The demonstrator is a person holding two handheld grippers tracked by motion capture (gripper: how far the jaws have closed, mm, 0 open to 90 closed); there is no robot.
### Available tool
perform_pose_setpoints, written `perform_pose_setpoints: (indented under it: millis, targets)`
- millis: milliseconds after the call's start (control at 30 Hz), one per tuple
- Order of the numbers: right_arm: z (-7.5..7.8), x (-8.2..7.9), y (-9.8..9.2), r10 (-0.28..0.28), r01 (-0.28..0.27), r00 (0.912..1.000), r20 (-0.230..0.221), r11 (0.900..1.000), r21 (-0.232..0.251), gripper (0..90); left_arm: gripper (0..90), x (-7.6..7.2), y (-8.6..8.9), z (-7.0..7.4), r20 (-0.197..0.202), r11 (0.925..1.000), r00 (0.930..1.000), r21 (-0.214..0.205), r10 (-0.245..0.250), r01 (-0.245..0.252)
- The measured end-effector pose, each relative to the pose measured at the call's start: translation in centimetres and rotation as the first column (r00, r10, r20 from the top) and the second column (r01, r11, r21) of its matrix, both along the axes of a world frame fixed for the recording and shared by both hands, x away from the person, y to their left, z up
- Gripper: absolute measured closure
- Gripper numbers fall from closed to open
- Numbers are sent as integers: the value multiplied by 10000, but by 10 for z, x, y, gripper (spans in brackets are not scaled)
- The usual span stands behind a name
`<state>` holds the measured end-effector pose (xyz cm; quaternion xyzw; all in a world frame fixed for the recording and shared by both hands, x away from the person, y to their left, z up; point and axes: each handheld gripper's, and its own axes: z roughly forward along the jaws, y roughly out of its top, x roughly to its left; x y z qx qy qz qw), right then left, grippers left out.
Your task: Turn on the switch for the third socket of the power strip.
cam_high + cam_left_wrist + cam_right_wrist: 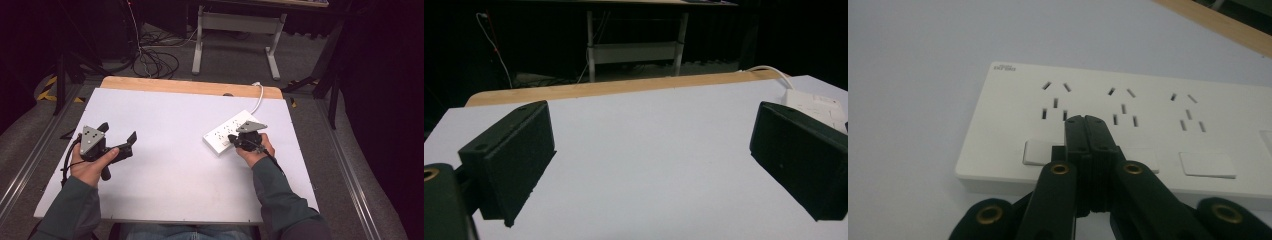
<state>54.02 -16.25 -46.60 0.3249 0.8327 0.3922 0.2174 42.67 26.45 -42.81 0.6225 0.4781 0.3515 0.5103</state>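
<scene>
Apparently switch-pressing step: my right tool [1087, 121], clenched empty, rested on the power strip [1148, 107] near the table's [165, 165] far-right corner; left tool [119, 136] released; next needs firm downward press.

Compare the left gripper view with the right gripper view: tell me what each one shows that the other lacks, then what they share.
Left gripper view: the left gripper with jaws wide apart, the table's wooden edge, a white cable, and a desk frame beyond.
Right gripper view: the right gripper, jaws shut together over the power strip, with its sockets and switches plain.
Both: the strip and the white tabletop.
</scene>
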Motion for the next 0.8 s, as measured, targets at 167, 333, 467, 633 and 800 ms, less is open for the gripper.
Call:
perform_pose_setpoints:
  millis: [167,333,467,633,800]
  targets:
    - [4,0,-8,-218,216,9998,44,9992,332,900,48,1,0,0,16,10000,10000,-49,20,-20]
    - [8,-3,-11,-174,169,9998,81,9979,624,900,48,2,0,0,-32,10000,10000,-92,-11,11]
    - [13,-8,-13,-133,120,9998,145,9962,862,900,48,3,-1,0,-53,10000,10000,-67,-48,47]
    - [17,-13,-19,-128,100,9997,210,9917,1282,900,48,3,-1,-1,-70,10000,10000,-38,-30,30]
    - [20,-16,-23,-176,141,9996,235,9898,1416,900,49,3,-1,-1,-81,10000,10000,-71,-16,15]
